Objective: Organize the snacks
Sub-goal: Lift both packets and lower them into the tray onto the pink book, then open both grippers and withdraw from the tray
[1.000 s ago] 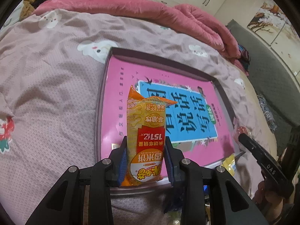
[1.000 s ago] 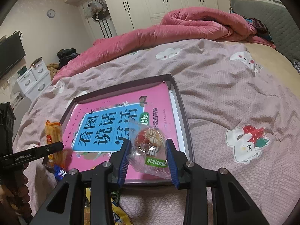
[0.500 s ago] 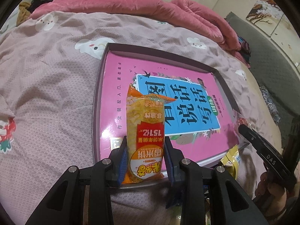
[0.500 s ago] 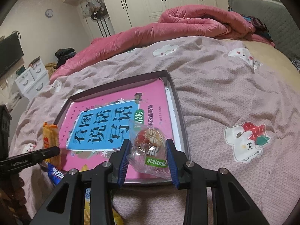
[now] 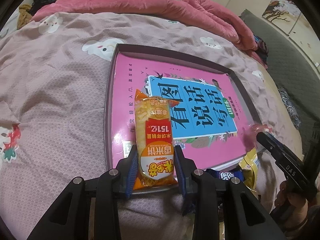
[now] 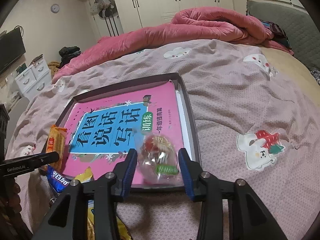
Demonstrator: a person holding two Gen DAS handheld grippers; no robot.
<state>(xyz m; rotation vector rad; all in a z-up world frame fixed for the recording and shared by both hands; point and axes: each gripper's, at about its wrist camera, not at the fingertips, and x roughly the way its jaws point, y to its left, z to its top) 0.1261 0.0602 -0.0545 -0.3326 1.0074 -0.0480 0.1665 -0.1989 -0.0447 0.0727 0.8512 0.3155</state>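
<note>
From my left wrist, my left gripper (image 5: 155,165) is clamped on the orange rice-cracker pack (image 5: 153,138) over the tray's (image 5: 109,104) near edge, while from my right wrist, my right gripper (image 6: 158,165) is opening around the clear-wrapped snack (image 6: 160,156), which I should release low onto the tray's near right corner.

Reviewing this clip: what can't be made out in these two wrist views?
- Left wrist view: the clear-wrapped snack is blurred and half behind the right gripper; its contents are unreadable.
- Right wrist view: the blue packet and yellow packet are partly hidden by gripper arms.
- Both views: the tray floor is covered by the pink book.
</note>
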